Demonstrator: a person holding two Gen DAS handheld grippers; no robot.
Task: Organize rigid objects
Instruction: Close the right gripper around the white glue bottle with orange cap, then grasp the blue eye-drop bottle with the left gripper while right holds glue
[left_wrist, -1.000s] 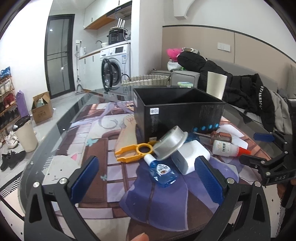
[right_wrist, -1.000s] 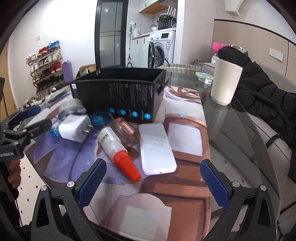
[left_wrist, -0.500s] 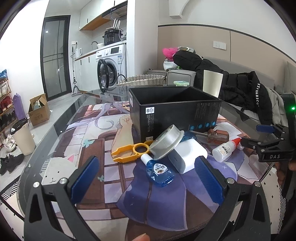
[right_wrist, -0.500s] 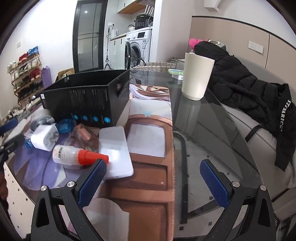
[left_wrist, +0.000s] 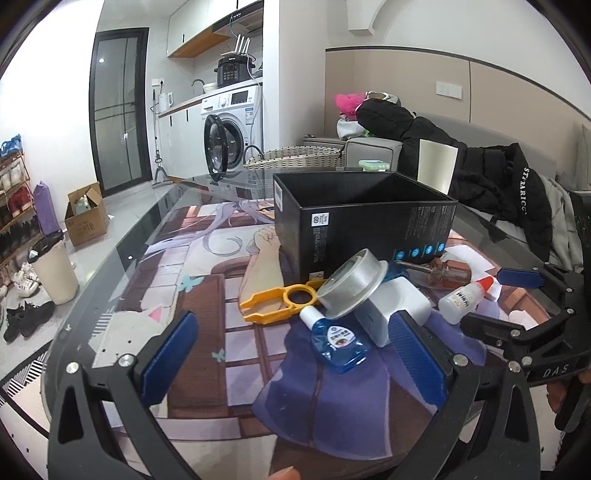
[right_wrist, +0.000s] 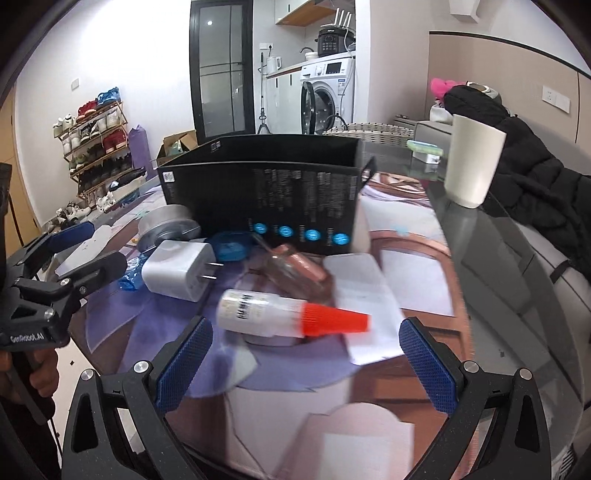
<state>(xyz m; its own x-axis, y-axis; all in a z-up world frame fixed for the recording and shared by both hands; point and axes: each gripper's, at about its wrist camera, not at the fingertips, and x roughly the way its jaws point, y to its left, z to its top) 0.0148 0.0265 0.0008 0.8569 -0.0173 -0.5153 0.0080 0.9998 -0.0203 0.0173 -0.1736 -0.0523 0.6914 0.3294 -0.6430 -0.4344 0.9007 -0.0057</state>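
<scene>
Behind the charger (left_wrist: 393, 309), the black box (left_wrist: 364, 218) stands open-topped.

Ten loose things and one box on the table, counted by kind.
One black box (left_wrist: 364, 218); one yellow tweezers (left_wrist: 275, 301); one tape roll (left_wrist: 352, 282); one white charger (left_wrist: 393, 308); one blue bottle (left_wrist: 338, 341); one red-capped glue bottle (right_wrist: 284, 314); one amber item (right_wrist: 295, 267), possibly a screwdriver handle; one blue lid (right_wrist: 231, 245); one white card (right_wrist: 365, 299); one white cup (right_wrist: 472, 164).
</scene>
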